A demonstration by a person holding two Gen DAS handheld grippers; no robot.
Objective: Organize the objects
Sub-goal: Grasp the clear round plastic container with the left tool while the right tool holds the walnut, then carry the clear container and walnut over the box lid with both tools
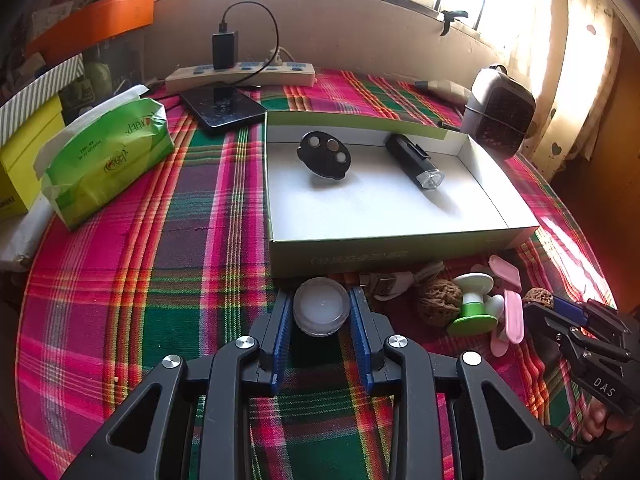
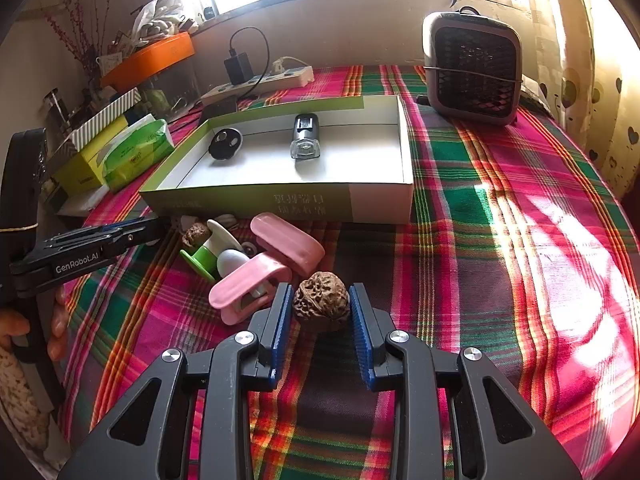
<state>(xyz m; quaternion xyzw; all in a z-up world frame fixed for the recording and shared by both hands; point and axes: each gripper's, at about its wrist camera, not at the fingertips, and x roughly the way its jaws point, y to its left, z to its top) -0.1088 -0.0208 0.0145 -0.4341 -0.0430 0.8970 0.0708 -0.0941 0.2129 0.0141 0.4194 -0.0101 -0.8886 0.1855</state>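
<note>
My left gripper [image 1: 321, 308] is shut on a round translucent white lid-like puck [image 1: 321, 306], just in front of the open cardboard box [image 1: 400, 246]. My right gripper [image 2: 320, 306] is shut on a brown walnut [image 2: 321, 301] low over the plaid cloth. The box holds a black oval piece with three discs [image 1: 325, 155] and a black bike light [image 1: 416, 166]. Loose in front of the box lie another walnut [image 1: 438, 303], a green and white suction hook [image 1: 474, 298], pink clips [image 2: 286, 242] and a USB cable plug [image 1: 384, 284].
A green tissue pack [image 1: 106, 162] and yellow box [image 1: 24, 152] stand at the left. A power strip with charger [image 1: 240, 72] and a black phone [image 1: 222, 108] lie at the back. A small grey fan heater [image 2: 472, 66] stands at the back right.
</note>
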